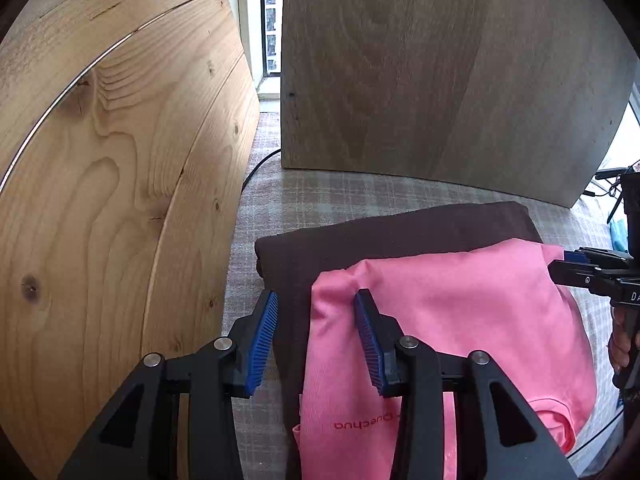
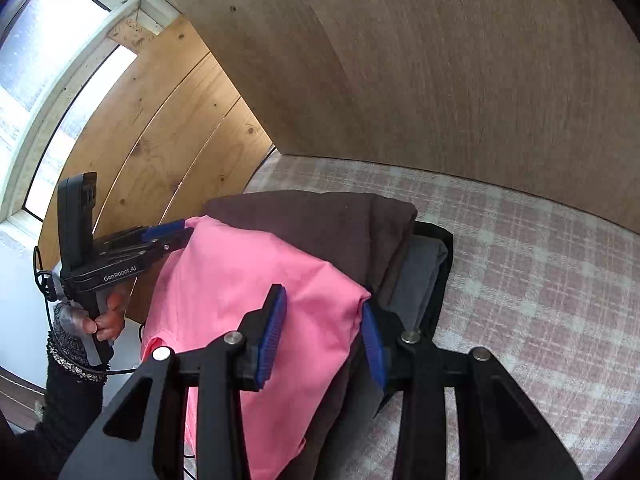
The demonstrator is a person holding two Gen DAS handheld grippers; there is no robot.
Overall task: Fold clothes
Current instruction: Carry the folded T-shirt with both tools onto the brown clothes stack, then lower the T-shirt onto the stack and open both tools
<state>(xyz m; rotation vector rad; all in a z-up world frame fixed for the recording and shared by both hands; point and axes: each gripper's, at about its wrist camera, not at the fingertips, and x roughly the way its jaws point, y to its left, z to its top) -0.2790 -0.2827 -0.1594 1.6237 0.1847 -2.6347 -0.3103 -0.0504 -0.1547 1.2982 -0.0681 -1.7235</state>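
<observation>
A folded pink shirt lies on top of a folded dark brown garment, on a stack of clothes. My left gripper is open over the pink shirt's left edge, and nothing is between its pads. My right gripper is open around the pink shirt's right corner, above the brown garment. The right gripper also shows in the left wrist view at the shirt's far right edge. The left gripper shows in the right wrist view at the shirt's left corner. Grey and black folded clothes lie under the brown one.
The stack rests on a pink checked cloth. A pine board wall stands at the left and a grey-brown wooden panel stands behind. A black cable runs along the gap between them. A window is to the left.
</observation>
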